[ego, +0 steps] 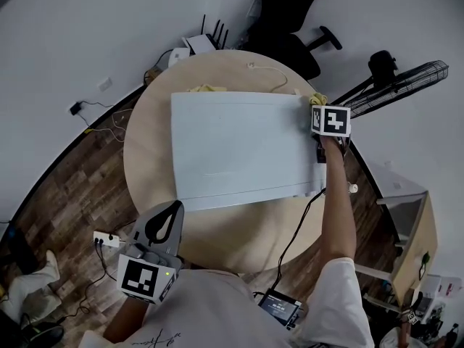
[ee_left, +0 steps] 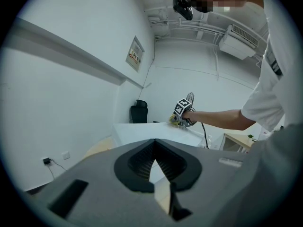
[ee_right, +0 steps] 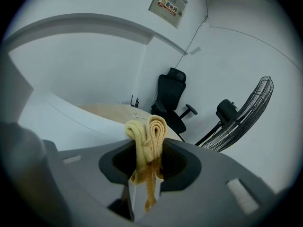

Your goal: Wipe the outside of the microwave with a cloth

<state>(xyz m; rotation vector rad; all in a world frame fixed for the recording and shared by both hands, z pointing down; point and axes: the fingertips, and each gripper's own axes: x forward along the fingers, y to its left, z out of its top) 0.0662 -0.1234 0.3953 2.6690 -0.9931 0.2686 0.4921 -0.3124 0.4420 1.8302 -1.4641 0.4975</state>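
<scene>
The white microwave [ego: 239,147] stands on a round wooden table [ego: 148,122]. My right gripper [ego: 319,107] is at the far right corner of its top, shut on a bunched yellow cloth [ego: 317,98]. In the right gripper view the cloth [ee_right: 149,136] sticks up from between the jaws of the right gripper [ee_right: 147,174], with the microwave [ee_right: 42,117] to the left. My left gripper [ego: 165,220] hangs at the table's near left edge, away from the microwave, shut and with nothing in it. The left gripper view looks past the left gripper [ee_left: 154,171] to the microwave [ee_left: 142,131] and the right gripper [ee_left: 182,112].
A second yellow cloth [ego: 205,89] lies behind the microwave beside a white cable [ego: 272,71]. An office chair [ego: 290,20] and a floor fan [ego: 413,82] stand beyond the table. A power strip [ego: 105,239] lies on the floor at left, and a small side table [ego: 417,238] is at right.
</scene>
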